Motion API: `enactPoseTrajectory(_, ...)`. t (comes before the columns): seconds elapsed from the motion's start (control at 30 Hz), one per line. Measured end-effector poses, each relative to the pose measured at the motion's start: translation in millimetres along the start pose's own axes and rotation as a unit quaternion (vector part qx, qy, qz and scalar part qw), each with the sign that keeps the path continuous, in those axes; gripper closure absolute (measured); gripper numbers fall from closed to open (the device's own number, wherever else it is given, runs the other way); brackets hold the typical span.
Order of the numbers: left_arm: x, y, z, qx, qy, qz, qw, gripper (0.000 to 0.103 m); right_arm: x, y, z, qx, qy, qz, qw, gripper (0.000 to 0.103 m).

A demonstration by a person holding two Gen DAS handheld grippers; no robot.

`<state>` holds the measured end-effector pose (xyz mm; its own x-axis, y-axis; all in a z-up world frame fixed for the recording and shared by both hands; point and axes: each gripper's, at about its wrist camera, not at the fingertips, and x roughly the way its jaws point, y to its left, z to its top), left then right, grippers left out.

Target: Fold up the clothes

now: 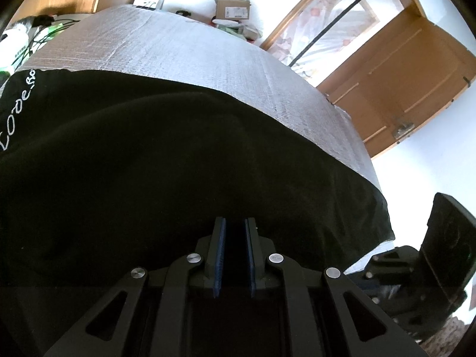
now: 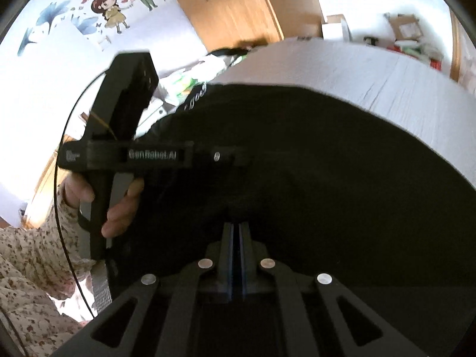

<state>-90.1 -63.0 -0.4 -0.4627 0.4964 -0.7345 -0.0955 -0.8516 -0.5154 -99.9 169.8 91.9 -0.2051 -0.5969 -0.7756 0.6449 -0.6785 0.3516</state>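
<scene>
A black garment (image 1: 148,163) with white script lettering (image 1: 17,110) lies spread across a pale quilted surface (image 1: 193,50), filling the ground directly ahead of both hand-held grippers.

The left gripper (image 1: 235,223) sits low at the garment's near edge. Its blue-padded fingers stand a narrow gap apart, with dark cloth showing between them; whether they pinch it cannot be told.

The right gripper (image 2: 237,224) also sits at the near edge, its fingers drawn almost together, seemingly clamped on a raised pucker of the black fabric just ahead of its tips.

To its left, a hand (image 2: 119,202) in a floral sleeve (image 2: 26,261) holds the other gripper's handle.

Judgement: both grippers look set at the near hem for a fold. The next move calls for secure, even grips on both sides before lifting the edge away over the garment.
</scene>
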Motion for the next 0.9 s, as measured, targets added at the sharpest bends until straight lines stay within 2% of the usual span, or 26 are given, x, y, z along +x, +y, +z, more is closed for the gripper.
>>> enactPoseTrajectory(0.1, -0.5, -3.3, -0.1, 0.002, 0.001, 0.008, 1.0, 0.09, -6.4, -7.7, 2.5, 0.025, -0.011, 0.006, 1.0, 0.096)
enactPoseTrajectory(0.23, -5.2, -7.8, 0.4, 0.006, -0.006, 0.021, 0.9997, 0.09, -37.9, -29.0, 3.8, 0.065, -0.05, 0.005, 0.997, 0.096)
enactPoseTrajectory(0.27, -8.3, -8.4, 1.1, 0.006, -0.013, 0.023, 0.9996, 0.09, -49.2, -35.7, 3.0, 0.069, -0.063, -0.008, 0.996, 0.096)
enactPoseTrajectory(0.33, -13.1, -9.0, 2.9, 0.002, -0.024, 0.017, 0.9996, 0.09, -70.9, -53.3, -0.7, 0.081, -0.086, -0.063, 0.991, 0.094)
enactPoseTrajectory(0.43, -11.9, -13.5, 3.7, 0.01, -0.023, 0.018, 0.9995, 0.09, -87.1, -85.7, -11.3, 0.109, -0.088, -0.182, 0.973, 0.083)
enactPoseTrajectory(0.5, -6.2, -16.7, 2.5, 0.015, -0.013, 0.028, 0.9994, 0.09, -91.9, -105.3, -21.3, 0.13, -0.076, -0.246, 0.957, 0.082)
enactPoseTrajectory(0.63, 2.0, -17.2, 2.1, 0.018, 0.003, 0.039, 0.9991, 0.09, -99.4, -133.7, -48.4, 0.172, -0.063, -0.288, 0.94, 0.081)
enactPoseTrajectory(0.73, 3.4, -15.9, 5.4, 0.016, 0.006, 0.04, 0.9991, 0.09, -114.8, -144.8, -69.9, 0.192, -0.081, -0.302, 0.93, 0.081)
enactPoseTrajectory(0.9, 4.8, -18.0, 6.3, 0.018, 0.002, 0.043, 0.9989, 0.09, -141.4, -161.4, -98.2, 0.209, -0.092, -0.347, 0.909, 0.081)
